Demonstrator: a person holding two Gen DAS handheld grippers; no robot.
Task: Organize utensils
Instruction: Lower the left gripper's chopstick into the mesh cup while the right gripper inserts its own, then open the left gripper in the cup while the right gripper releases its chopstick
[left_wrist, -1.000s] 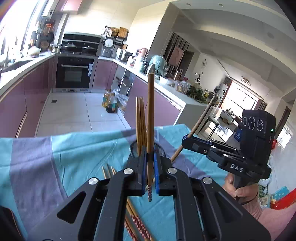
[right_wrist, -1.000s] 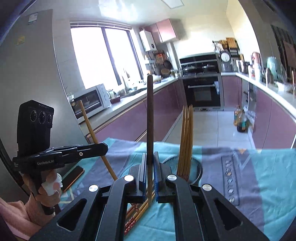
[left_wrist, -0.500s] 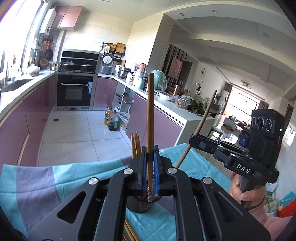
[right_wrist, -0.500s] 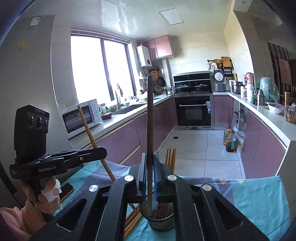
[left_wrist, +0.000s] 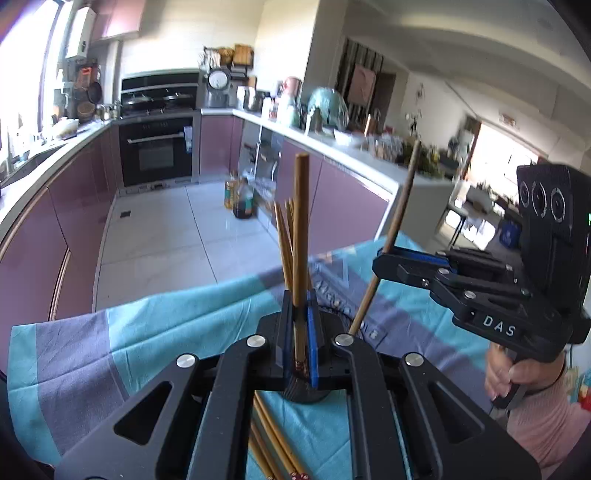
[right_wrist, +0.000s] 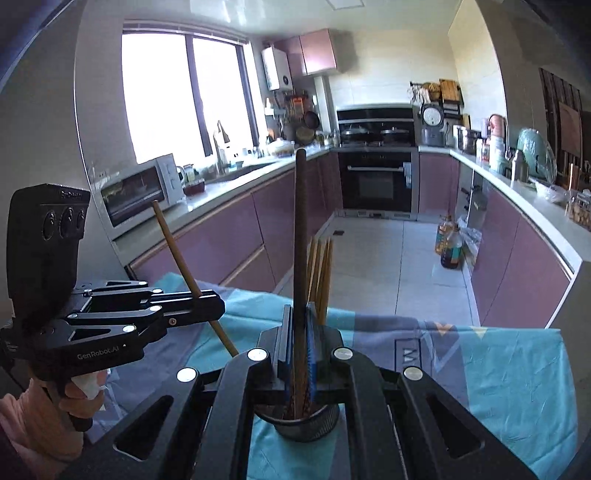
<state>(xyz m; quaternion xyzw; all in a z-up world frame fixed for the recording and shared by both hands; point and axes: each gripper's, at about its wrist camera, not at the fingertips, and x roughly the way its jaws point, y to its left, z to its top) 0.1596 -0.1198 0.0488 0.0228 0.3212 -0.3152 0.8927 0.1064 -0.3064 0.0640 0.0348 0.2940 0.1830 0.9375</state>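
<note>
My left gripper (left_wrist: 300, 306) is shut on an upright wooden chopstick (left_wrist: 302, 221), whose patterned lower end hangs just above a dark mesh holder (left_wrist: 306, 395). Several chopsticks (left_wrist: 283, 240) stand in that holder. My right gripper (right_wrist: 299, 314) is shut on a darker chopstick (right_wrist: 300, 240), its lower end at the rim of the same holder (right_wrist: 306, 421). The left wrist view shows the right gripper (left_wrist: 380, 258) at the right, gripping its tilted chopstick (left_wrist: 399, 221). In the right wrist view the left gripper (right_wrist: 219, 306) comes in from the left with its chopstick (right_wrist: 177, 251).
A teal and grey tablecloth (left_wrist: 147, 332) covers the table, and its far edge drops to the tiled kitchen floor (left_wrist: 166, 229). Loose chopsticks (left_wrist: 273, 443) lie on the cloth under my left gripper. A person's hand (left_wrist: 517, 373) holds the right gripper's handle.
Both grippers have carried their chopsticks across to the mesh holder, which now sits right under both sets of jaws. Both grips are unchanged.
</note>
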